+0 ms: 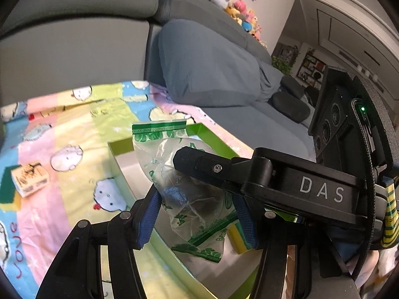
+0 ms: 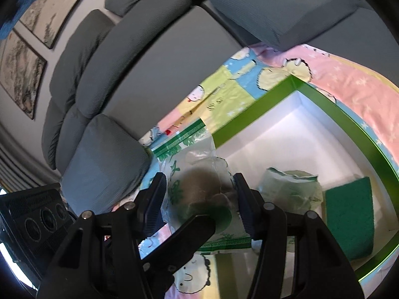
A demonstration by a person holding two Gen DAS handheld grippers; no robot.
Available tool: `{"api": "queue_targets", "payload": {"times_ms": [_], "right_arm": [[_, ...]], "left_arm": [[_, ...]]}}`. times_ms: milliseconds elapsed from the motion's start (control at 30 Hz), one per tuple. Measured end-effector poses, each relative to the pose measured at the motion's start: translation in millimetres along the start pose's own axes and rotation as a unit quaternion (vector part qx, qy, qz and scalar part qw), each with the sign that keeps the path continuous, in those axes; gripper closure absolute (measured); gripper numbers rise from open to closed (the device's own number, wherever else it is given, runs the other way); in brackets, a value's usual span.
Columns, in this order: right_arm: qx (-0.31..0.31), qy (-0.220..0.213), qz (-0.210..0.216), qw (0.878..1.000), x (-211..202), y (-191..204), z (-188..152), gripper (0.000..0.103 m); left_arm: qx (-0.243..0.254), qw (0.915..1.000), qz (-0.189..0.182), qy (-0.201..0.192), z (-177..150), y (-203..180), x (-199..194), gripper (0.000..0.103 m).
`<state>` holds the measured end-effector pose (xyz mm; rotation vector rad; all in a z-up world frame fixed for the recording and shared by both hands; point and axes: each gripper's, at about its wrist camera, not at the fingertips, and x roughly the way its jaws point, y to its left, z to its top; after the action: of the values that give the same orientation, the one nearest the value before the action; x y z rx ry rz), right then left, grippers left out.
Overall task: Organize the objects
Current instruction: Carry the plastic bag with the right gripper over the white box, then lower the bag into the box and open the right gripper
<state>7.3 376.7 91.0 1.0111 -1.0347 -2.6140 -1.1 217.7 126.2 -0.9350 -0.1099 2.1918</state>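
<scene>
Item: clear green-print bag point(image 2: 199, 186); pinched by both my claws, L claw point(image 1: 197, 214) & R claw point(image 2: 200, 201), above green box point(image 2: 251, 114) edge. Step: carry-in; next: lower inside, release.

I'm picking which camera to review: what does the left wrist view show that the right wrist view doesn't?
Only the left wrist view shows the small carton on the blanket and the plush toys. Only the right wrist view shows the second bag and green scouring pad inside the box. Both show the clear green-printed bag held between both grippers.
</scene>
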Motion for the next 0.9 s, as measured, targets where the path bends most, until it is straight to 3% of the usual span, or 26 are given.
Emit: {"api": "queue_targets", "payload": {"times_ms": [433,900], "right_arm": [[0.010,0.021,-0.039,0.999,16,-14,2,0.049],[0.012,0.027,-0.073,0.997,23,-19,3,0.049]], "left_arm": [[-0.028,0.9992,-0.019,0.020,-6,11,20,0.044],[-0.042,0.9984,-0.017,0.034,-11,11,30,0.044]]}}
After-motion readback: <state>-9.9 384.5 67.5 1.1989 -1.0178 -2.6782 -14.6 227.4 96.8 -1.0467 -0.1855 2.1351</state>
